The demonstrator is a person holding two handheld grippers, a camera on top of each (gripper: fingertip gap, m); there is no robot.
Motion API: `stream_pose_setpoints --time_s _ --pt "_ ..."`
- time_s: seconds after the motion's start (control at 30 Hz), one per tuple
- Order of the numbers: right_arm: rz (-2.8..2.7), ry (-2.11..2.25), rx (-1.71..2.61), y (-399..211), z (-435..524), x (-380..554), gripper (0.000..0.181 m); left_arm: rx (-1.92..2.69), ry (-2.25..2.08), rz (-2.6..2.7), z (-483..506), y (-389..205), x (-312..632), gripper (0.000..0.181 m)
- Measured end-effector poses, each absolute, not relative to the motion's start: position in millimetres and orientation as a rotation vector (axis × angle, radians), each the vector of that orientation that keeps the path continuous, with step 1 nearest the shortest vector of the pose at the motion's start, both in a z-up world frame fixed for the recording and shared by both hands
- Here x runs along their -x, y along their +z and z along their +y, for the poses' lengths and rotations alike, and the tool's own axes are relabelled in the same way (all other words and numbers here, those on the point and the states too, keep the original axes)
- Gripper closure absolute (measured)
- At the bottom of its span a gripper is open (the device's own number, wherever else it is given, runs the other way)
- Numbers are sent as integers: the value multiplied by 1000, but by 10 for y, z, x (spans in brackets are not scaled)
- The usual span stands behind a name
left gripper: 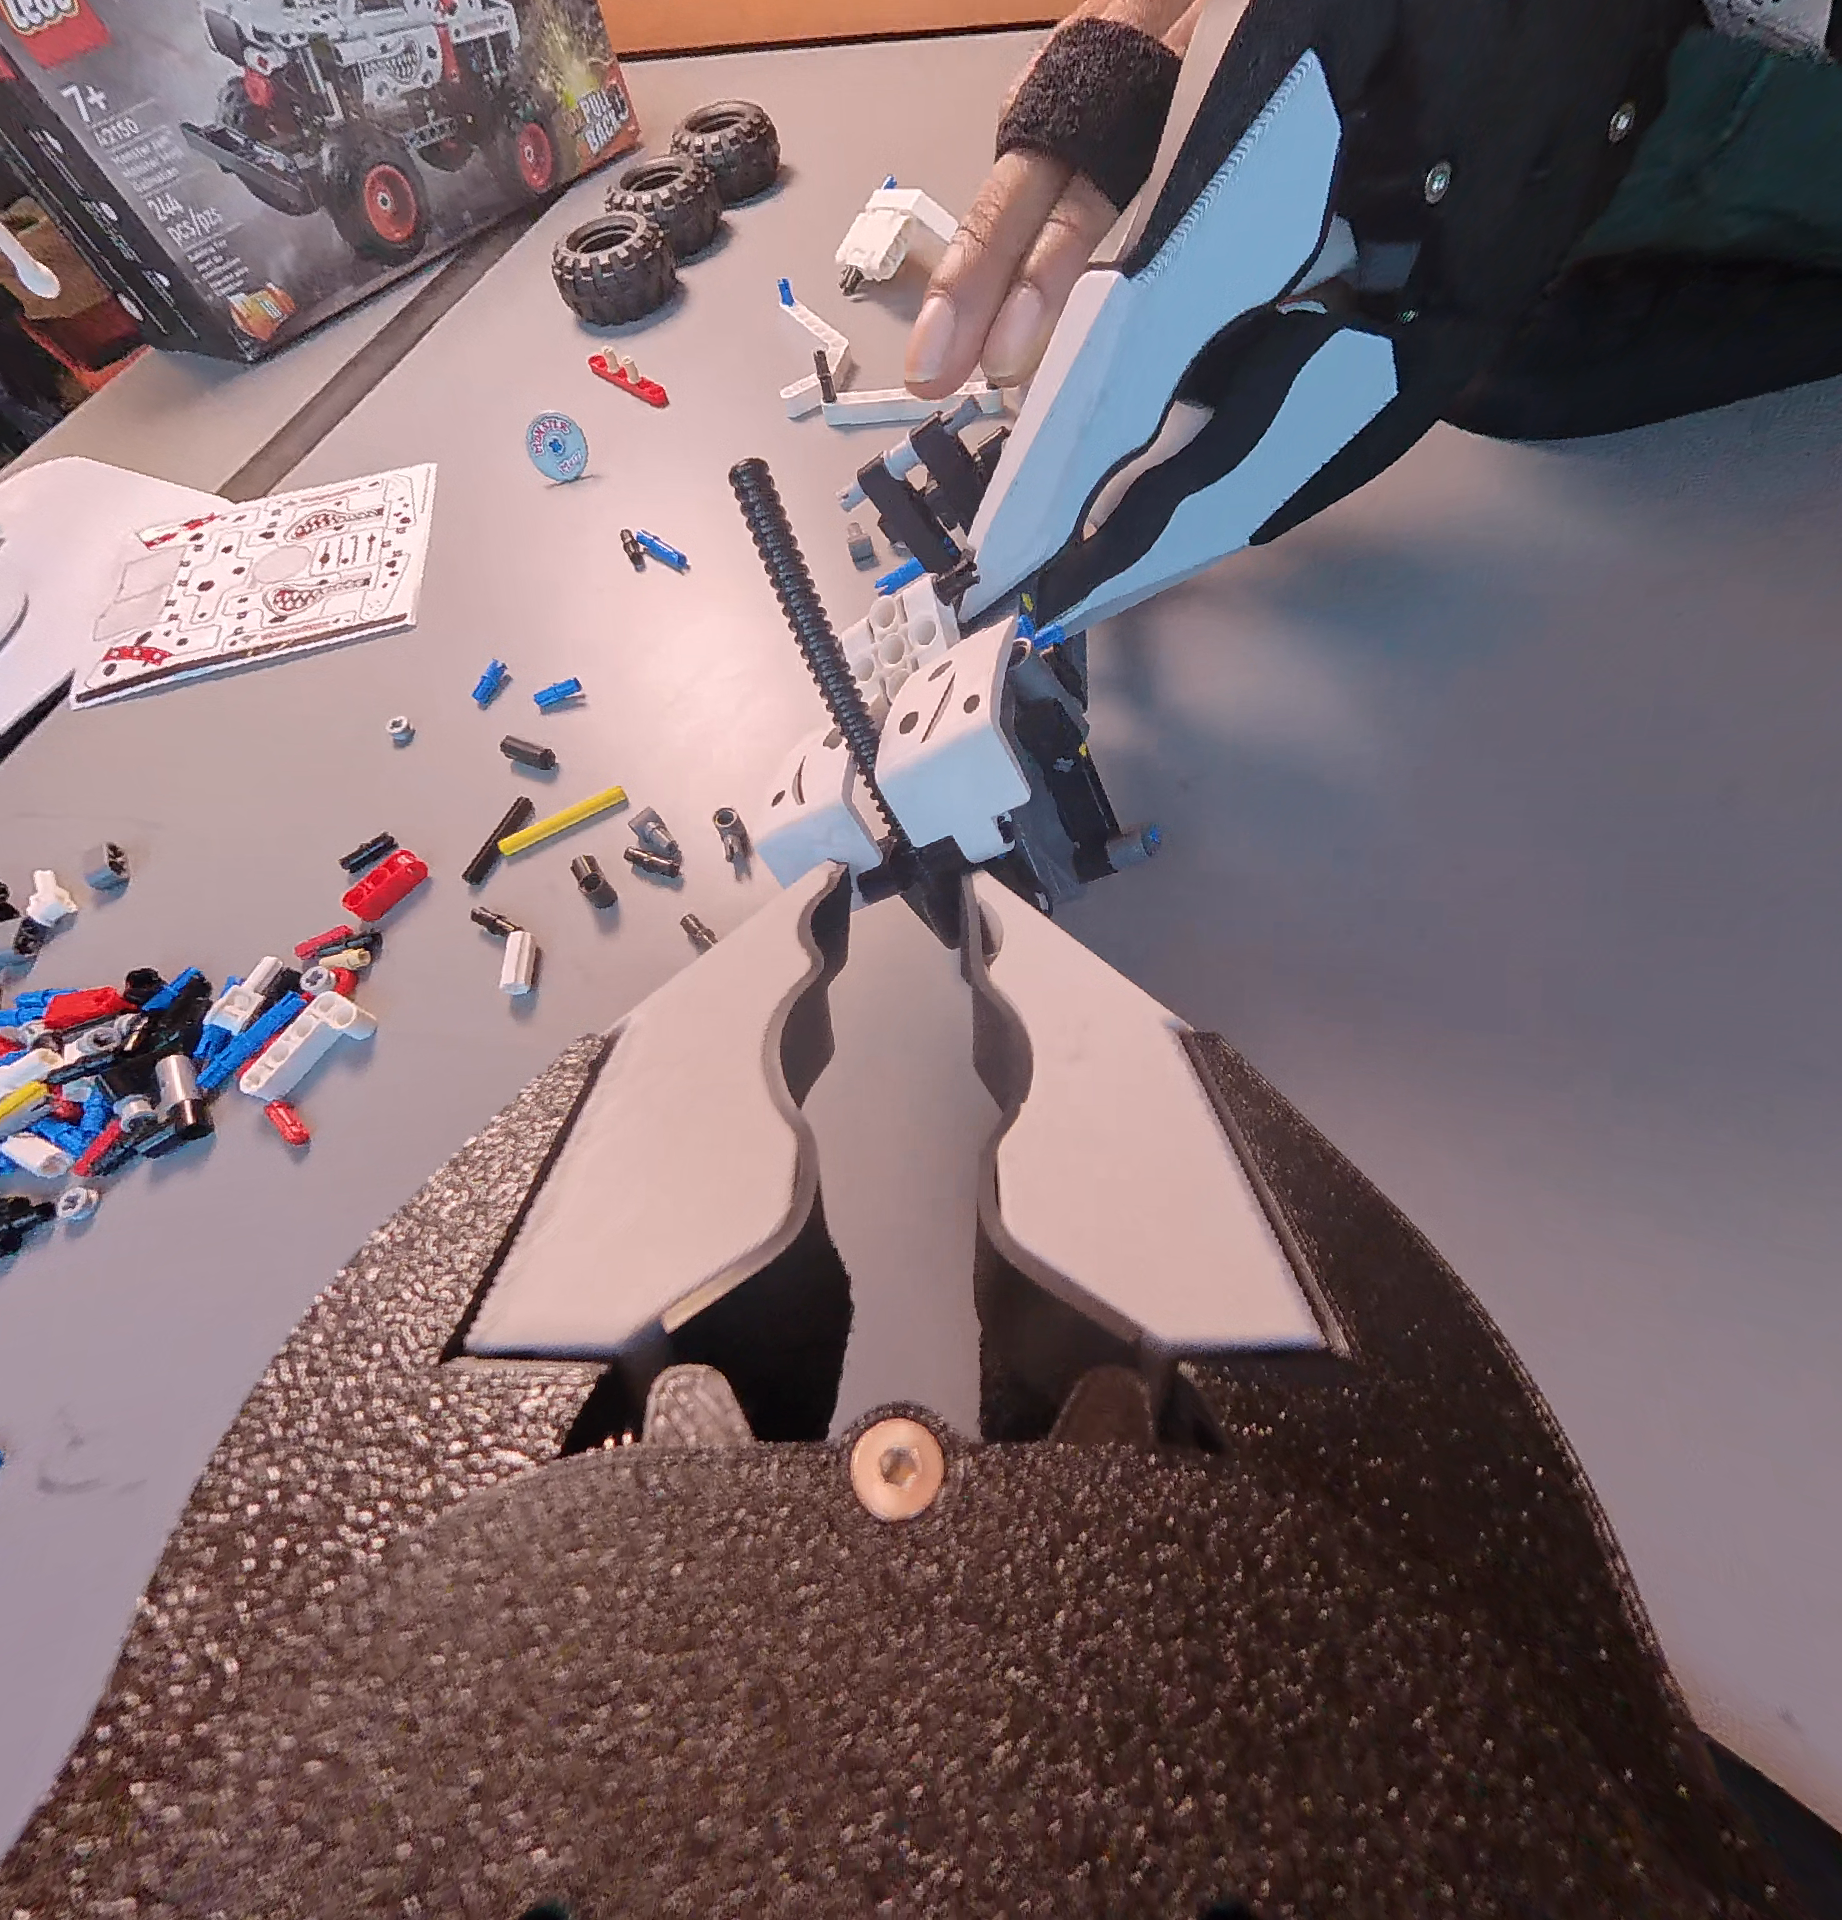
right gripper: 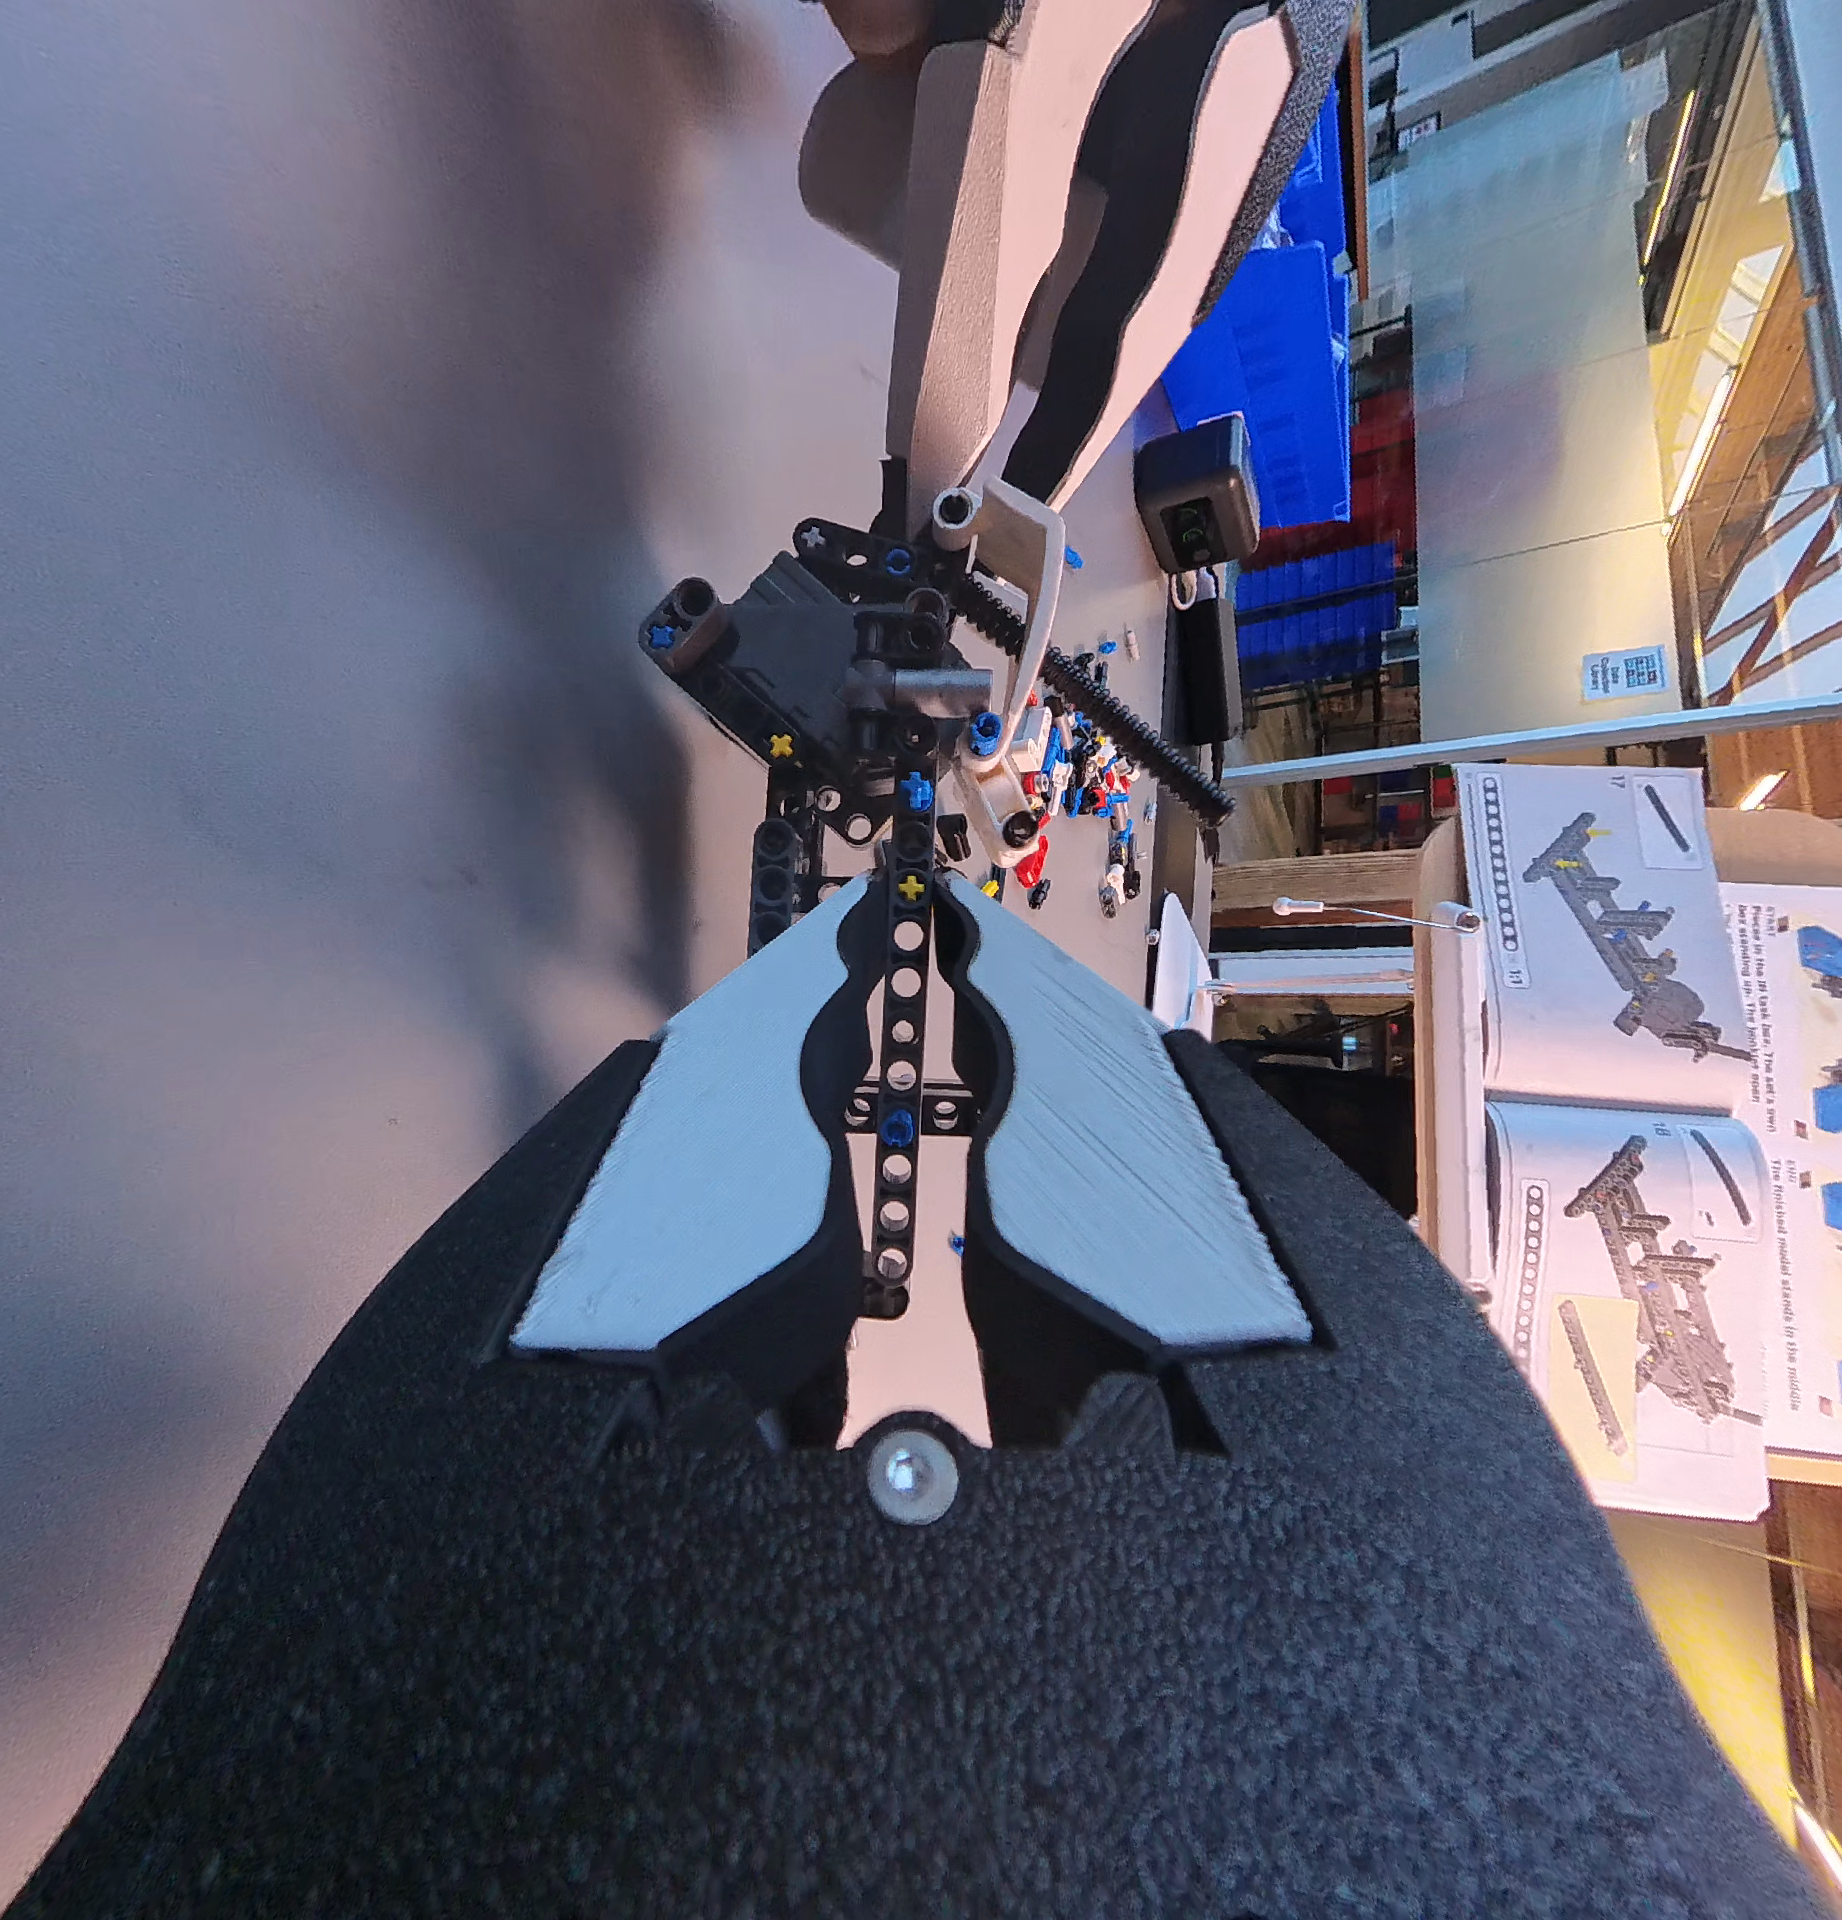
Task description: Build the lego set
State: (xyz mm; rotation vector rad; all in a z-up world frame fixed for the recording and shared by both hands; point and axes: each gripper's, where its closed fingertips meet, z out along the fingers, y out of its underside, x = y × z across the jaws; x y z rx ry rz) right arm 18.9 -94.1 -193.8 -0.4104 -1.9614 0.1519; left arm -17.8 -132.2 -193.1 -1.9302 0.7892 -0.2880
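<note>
A part-built Lego model (left gripper: 938, 748) with white panels, a black frame and a black ribbed hose (left gripper: 792, 582) is held above the grey table between both grippers. My left gripper (left gripper: 909, 894) is shut on a black piece at the model's near end. My right gripper (left gripper: 1010, 613) comes in from the upper right and clamps the far end. In the right wrist view my right gripper (right gripper: 909, 894) is shut on a long black holed beam (right gripper: 901, 1039) of the model (right gripper: 792, 665), which includes a dark grey block. The left gripper (right gripper: 958, 509) grips it from above.
The set's box (left gripper: 304, 156), three black tyres (left gripper: 668, 208), a sticker sheet (left gripper: 262, 582) and a pile of small loose parts (left gripper: 117, 1049) lie to the left. White beams (left gripper: 875, 400) lie under a person's fingers (left gripper: 990, 281). An open instruction booklet (right gripper: 1623, 1039) stands beyond the table. The tips of one gripper are about 6 cm away from the tips of the other.
</note>
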Motion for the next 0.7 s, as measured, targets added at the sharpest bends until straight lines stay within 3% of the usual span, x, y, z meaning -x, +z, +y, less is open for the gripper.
stream_pose_setpoints --time_s 0.43,0.7 --pt "-1966 124 388 -1937 -931 -200 175 1952 -303 765 -1305 -1931 170 162" --pt "-2021 239 566 -1912 -899 -187 175 2027 -554 588 -1238 -1956 230 165"
